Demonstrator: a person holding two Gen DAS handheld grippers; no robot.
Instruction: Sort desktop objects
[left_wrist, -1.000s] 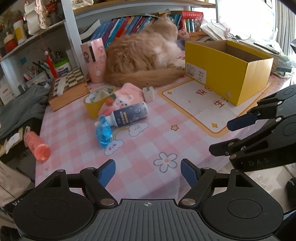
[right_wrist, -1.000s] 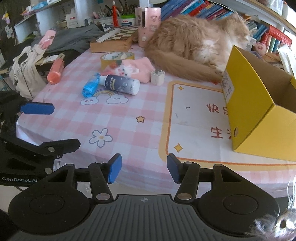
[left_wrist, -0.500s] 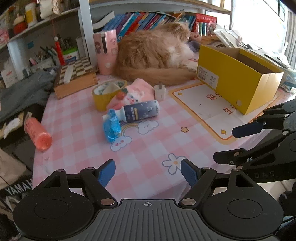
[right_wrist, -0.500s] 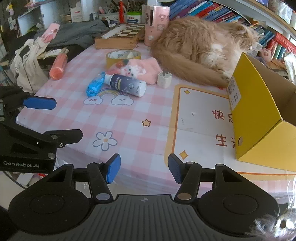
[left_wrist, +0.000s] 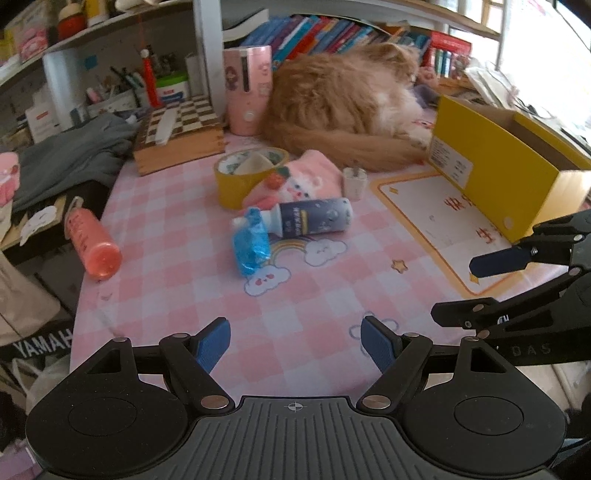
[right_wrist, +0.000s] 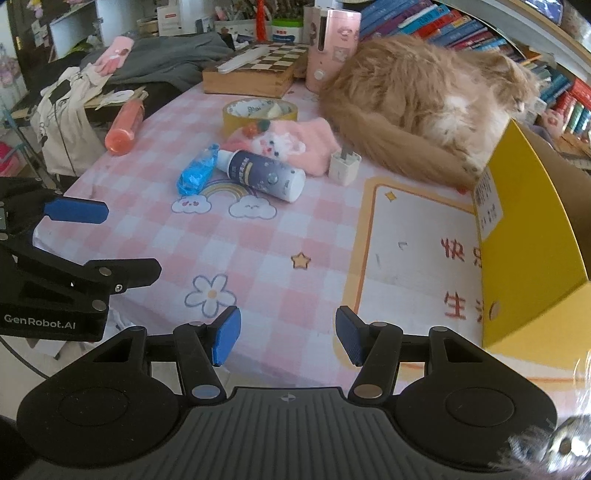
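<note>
On the pink checked tablecloth (left_wrist: 303, 295) lie a dark blue bottle (left_wrist: 314, 220) with a white cap, a blue crumpled packet (left_wrist: 251, 247), a yellow tape roll (left_wrist: 247, 175), a pink plush (left_wrist: 306, 181), a white charger plug (left_wrist: 354, 182) and an orange bottle (left_wrist: 92, 243). A yellow cardboard box (left_wrist: 495, 162) stands open at the right. My left gripper (left_wrist: 295, 345) is open and empty above the table's near edge. My right gripper (right_wrist: 288, 339) is open and empty, to the right of the left one. The bottle (right_wrist: 262, 173) and box (right_wrist: 535, 236) also show in the right wrist view.
An orange cat (left_wrist: 351, 107) sleeps at the back of the table against the box. A pink cylinder (left_wrist: 247, 92), a wooden chessboard box (left_wrist: 177, 136) and grey clothes (left_wrist: 70, 151) sit at the back left. Bookshelves (left_wrist: 332, 33) line the rear.
Both grippers have moved forward toward the table and the objects, which now look closer. Both stay open and empty.
</note>
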